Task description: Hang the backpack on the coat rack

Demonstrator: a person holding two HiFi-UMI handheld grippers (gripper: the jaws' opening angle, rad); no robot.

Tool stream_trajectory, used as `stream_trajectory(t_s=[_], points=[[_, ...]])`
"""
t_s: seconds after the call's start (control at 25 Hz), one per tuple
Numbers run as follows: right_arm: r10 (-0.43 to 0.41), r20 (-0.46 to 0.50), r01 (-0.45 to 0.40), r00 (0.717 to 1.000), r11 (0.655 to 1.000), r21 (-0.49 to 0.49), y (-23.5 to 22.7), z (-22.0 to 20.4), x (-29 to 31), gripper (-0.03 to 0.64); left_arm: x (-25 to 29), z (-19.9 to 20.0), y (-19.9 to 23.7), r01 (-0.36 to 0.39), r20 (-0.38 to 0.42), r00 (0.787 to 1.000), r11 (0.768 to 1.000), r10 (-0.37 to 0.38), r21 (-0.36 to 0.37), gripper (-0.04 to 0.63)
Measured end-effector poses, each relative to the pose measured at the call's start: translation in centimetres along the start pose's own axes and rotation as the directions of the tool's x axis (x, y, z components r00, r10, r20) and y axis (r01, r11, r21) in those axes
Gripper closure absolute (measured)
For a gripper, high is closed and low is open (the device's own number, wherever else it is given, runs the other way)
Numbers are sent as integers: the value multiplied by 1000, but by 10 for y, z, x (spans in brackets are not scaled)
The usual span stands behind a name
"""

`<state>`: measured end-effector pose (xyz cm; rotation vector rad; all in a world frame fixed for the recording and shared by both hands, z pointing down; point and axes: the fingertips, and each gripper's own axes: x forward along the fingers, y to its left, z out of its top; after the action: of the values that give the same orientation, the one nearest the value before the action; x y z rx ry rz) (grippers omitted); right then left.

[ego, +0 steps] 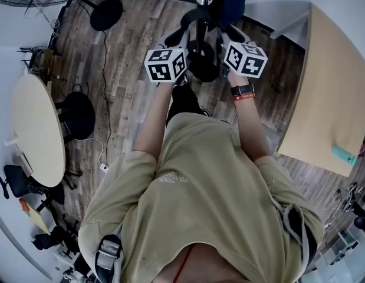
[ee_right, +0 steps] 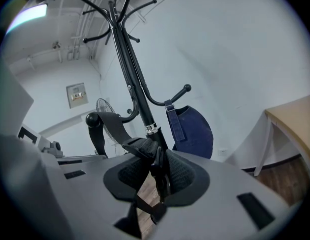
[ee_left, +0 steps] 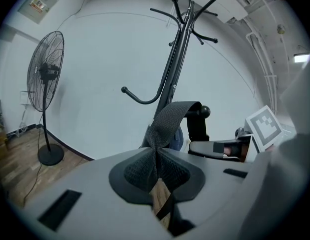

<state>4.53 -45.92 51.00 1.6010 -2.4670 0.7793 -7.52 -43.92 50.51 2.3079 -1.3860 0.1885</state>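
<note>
A black coat rack [ee_left: 173, 66] stands against the white wall, its pole [ee_right: 129, 64] close in front of both grippers. The black backpack [ego: 203, 61] hangs between the grippers at the rack's foot. My left gripper [ee_left: 156, 171] is shut on a grey webbing strap [ee_left: 167, 121], which runs up and over a lower hook beside its ball end [ee_left: 205, 112]. My right gripper [ee_right: 157, 171] is shut on a black strap and buckle [ee_right: 139, 149]; that strap loops over the same ball-ended hook [ee_right: 92, 119]. Most of the backpack's body is hidden below the jaws.
A dark blue bag [ee_right: 194, 129] hangs from another lower hook [ee_right: 186, 88]. A standing fan [ee_left: 44, 84] is to the left of the rack, a wooden table [ego: 335, 99] to its right, and a round table [ego: 32, 128] at far left. A cable crosses the wood floor [ego: 105, 117].
</note>
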Motion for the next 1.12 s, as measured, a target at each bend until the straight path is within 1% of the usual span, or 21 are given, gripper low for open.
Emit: stream_trajectory(t_s=[0.16, 0.24, 0.4, 0.56, 0.64, 0.76, 0.84, 1.0, 1.12], points=[[1, -23, -1, 1000, 1000, 26, -1, -17, 1, 518, -1, -18, 3, 2, -34, 999, 1000, -2, -7, 554], [8, -33, -7, 999, 1000, 25, 3, -23, 3, 515, 0, -25, 1, 15, -48, 999, 1000, -16, -4, 554], [34, -48, -34, 998, 999, 11, 12, -30, 8, 512, 6, -31, -7, 63, -67, 996, 998, -63, -7, 551], [71, -64, -72, 995, 997, -13, 23, -35, 13, 509, 9, -36, -11, 117, -81, 990, 993, -115, 19, 531], [82, -72, -84, 994, 996, -26, 27, -37, 13, 509, 8, -38, -12, 131, -84, 988, 991, -128, 32, 521], [102, -80, -106, 992, 994, -41, 30, -39, 11, 505, 8, -41, -15, 129, -88, 988, 990, -124, 54, 498], [106, -82, -111, 991, 993, -50, 30, -38, 10, 480, 10, -42, -16, 119, -96, 989, 990, -112, 74, 485], [103, -73, -107, 992, 993, -58, 31, -37, 3, 439, 6, -44, -22, 109, -109, 989, 987, -97, 118, 488], [94, -72, -98, 993, 993, -61, 28, -40, -2, 421, 1, -48, -24, 98, -105, 991, 987, -85, 127, 488]])
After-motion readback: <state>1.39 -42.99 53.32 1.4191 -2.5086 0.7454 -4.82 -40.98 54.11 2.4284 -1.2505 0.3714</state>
